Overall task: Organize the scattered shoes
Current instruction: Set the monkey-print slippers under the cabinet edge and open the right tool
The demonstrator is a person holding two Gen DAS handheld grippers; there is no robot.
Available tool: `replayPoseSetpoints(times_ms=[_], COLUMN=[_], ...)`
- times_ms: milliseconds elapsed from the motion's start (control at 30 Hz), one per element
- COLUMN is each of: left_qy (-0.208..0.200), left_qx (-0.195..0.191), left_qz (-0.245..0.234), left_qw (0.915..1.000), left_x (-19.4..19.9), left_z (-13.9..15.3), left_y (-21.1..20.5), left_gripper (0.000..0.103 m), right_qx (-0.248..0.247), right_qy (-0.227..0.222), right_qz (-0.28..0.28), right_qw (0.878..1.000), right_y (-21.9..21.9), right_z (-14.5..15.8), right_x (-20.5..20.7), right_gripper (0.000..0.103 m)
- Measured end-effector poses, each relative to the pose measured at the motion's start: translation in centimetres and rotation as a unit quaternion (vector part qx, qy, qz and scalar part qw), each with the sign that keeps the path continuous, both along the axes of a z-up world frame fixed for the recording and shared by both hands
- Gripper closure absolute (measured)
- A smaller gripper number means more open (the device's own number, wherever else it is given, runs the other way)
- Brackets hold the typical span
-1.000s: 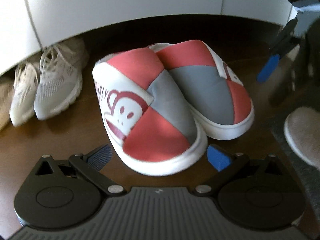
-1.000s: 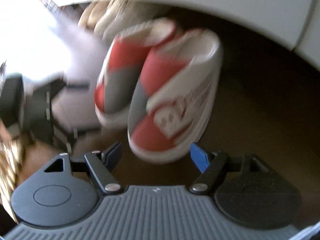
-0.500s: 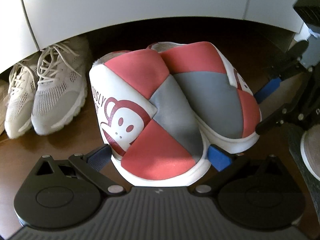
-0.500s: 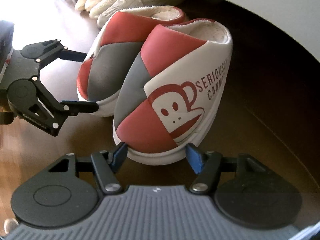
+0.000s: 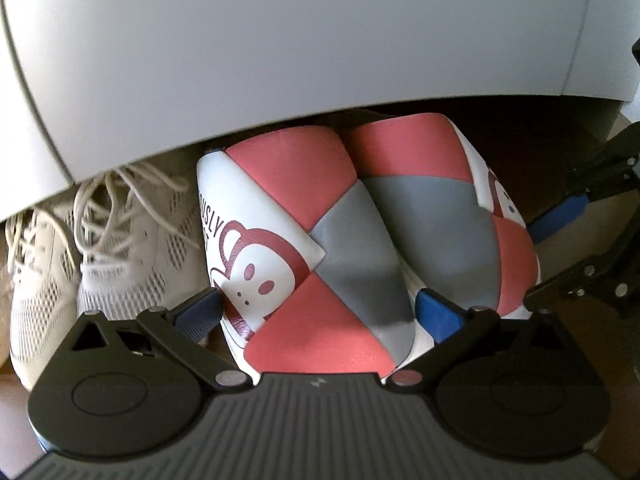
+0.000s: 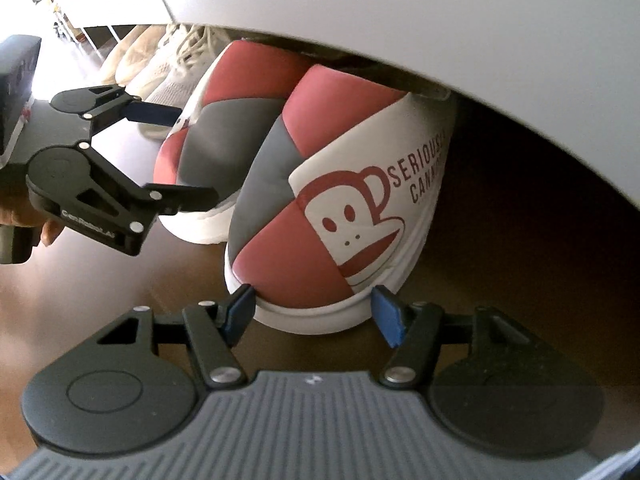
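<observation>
We're in a home, likely an entryway or shoe-storage spot. Evidence: dark wood floor (image 6: pixel 520 240) with a white cabinet (image 5: pixel 280 48) floating above it, footwear tucked into the gap underneath. We see a pair of red, grey and white monkey-print slippers (image 5: pixel 320 248) side by side, toes out, and beige mesh lace-up sneakers (image 5: pixel 120 240) just beside them. In the right wrist view more light-coloured shoes (image 6: pixel 136 56) line up further along the same cabinet edge, with bright daylight on the floor beyond. House slippers plus worn everyday trainers: domestic, not a shop.
</observation>
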State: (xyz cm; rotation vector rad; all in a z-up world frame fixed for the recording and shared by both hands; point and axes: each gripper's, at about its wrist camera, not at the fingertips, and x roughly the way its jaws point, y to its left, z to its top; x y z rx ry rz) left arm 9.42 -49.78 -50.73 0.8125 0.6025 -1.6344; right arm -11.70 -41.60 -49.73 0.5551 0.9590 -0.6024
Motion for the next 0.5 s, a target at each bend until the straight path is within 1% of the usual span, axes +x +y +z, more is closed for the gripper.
replayPoseSetpoints(times_ms=[67, 133, 233, 300, 367, 500], left_qy=[0.000, 0.002, 0.005, 0.008, 0.010, 0.018], left_qx=[-0.003, -0.006, -0.006, 0.005, 0.021, 0.041], left_qz=[0.004, 0.008, -0.006, -0.020, -0.030, -0.032], left_qw=[1.0000, 1.0000, 1.0000, 0.9998, 0.9993, 0.9985], left_x=[0.4, 0.7, 0.8, 0.7, 0.5, -0.8], left_z=[-0.1, 0.2, 1.1, 1.3, 0.7, -0.8], left_y=[-0.7, -0.7, 1.0, 2.5, 3.3, 3.3], left_gripper=[0.000, 0.000, 0.000, 0.000, 0.000, 0.000], right_qx=[-0.005, -0.007, -0.008, -0.009, -0.010, -0.011], right_qy=[-0.002, 0.001, 0.007, 0.011, 0.015, 0.022], right_qz=[-0.009, -0.007, -0.005, -0.003, -0.001, 0.002], right_qw=[1.000, 1.000, 1.000, 1.000, 1.000, 1.000], right_y=[-0.1, 0.0, 0.3, 0.4, 0.6, 0.9], right_z=[-1.0, -1.3, -1.6, -1.8, -2.0, -2.4], right_x=[0.3, 0.3, 0.3, 0.2, 0.2, 0.1], right_gripper=[0.042, 0.042, 0.045, 0.046, 0.046, 0.047])
